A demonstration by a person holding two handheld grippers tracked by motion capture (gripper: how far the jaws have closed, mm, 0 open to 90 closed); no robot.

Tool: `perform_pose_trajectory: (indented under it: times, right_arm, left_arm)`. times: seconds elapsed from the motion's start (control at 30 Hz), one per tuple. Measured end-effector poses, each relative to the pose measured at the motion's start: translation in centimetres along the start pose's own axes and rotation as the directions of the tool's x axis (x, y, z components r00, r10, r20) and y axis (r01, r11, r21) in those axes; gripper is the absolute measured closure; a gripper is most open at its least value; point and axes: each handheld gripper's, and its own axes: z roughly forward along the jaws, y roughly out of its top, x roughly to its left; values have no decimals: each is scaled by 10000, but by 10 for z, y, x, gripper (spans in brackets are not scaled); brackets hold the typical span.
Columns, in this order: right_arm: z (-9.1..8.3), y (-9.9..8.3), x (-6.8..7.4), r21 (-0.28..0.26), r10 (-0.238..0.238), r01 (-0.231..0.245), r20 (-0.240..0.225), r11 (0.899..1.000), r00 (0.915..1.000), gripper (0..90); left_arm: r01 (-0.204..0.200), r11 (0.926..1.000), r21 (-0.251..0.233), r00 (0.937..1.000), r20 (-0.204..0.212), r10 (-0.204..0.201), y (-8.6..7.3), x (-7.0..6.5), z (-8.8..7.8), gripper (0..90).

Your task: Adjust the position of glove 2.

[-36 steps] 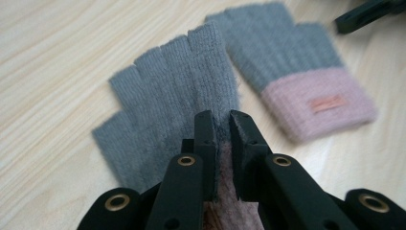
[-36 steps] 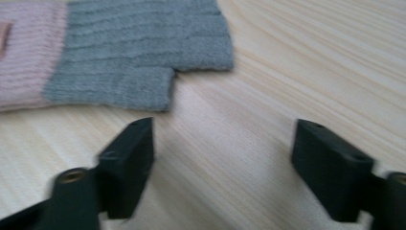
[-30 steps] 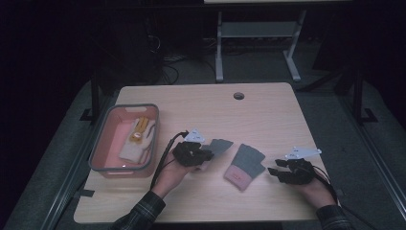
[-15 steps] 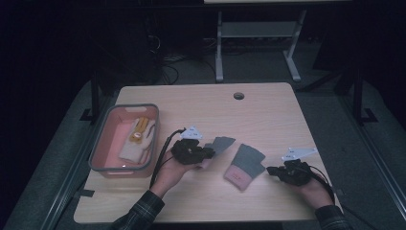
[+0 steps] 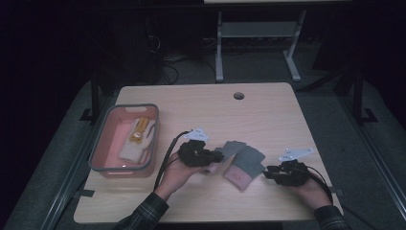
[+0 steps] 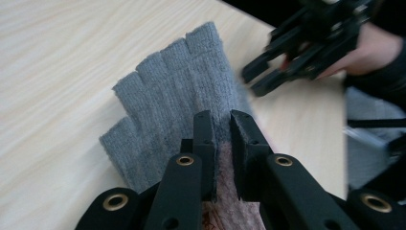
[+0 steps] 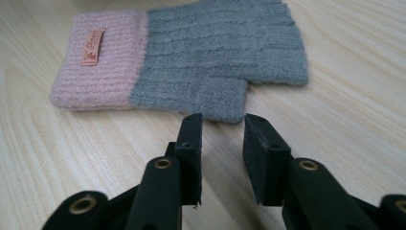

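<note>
Your left gripper point(image 6: 221, 120) pinches one glove point(image 6: 182, 91) at centre frame. Your right gripper point(image 7: 222, 125) has just reopened, empty, below the other glove point(image 7: 191, 62), so that grab is yet to come.

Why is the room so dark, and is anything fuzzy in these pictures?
High view: the table is lit, and all around it sinks into black. Left gripper view: the grey glove is sharp, while the other gripper behind it is smeared. Right gripper view: the glove looks clear, but the near jaws are soft.
</note>
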Motion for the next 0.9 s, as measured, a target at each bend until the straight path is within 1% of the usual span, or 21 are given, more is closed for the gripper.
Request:
perform_pose_trajectory:
  times: [0.07,0.17,0.27,0.3,0.4,0.43,0.53,0.63,0.7,0.73,0.87,0.9]
  right_arm:
    - [0,0,0,-19,4,-4,34,10000,10000,672]
    - [0,0,0,-31,21,-21,48,10000,10000,673]
    - [-1,0,0,-44,11,-10,33,10000,10000,673]
    - [-1,0,0,-55,28,-28,23,10000,10000,683]
    - [-2,2,3,-205,-83,82,-60,9998,9999,766]
    - [-3,4,4,-263,-136,134,-95,9996,9999,795]
    - [-4,7,8,-343,-247,240,-210,9991,9995,843]
    - [-2,7,8,-326,-318,310,-239,9990,9992,848]
    - [-3,7,8,-311,-201,193,-247,9993,9995,848]
    - [-3,7,6,-386,-298,290,-200,9988,9994,847]
    - [-7,5,2,-449,-99,96,-60,9989,9999,839]
    - [-8,4,1,-464,-75,75,5,9989,10000,839]
  left_arm:
    - [-101,9999,59,9999,42,101,1,-1,3,806]
    - [-88,9999,101,9999,114,87,1,-3,8,805]
    - [61,10000,-39,9988,479,-59,1,-2,9,797]
    - [52,10000,-75,9988,491,-48,2,-2,9,798]
    - [-42,9999,-114,9986,533,48,5,-5,10,799]
    - [22,9998,-172,9981,613,-11,6,-6,11,799]
    - [41,9996,-266,9970,780,-20,9,-10,15,799]
    - [-52,9996,-263,9954,958,77,12,-13,19,800]
    - [-129,9997,-218,9941,1070,152,14,-16,23,799]
    - [-144,9997,-209,9937,1111,166,15,-17,26,799]
    - [-126,9997,-210,9896,1428,155,20,-24,37,799]
    - [-175,9996,-201,9886,1491,203,21,-26,39,799]
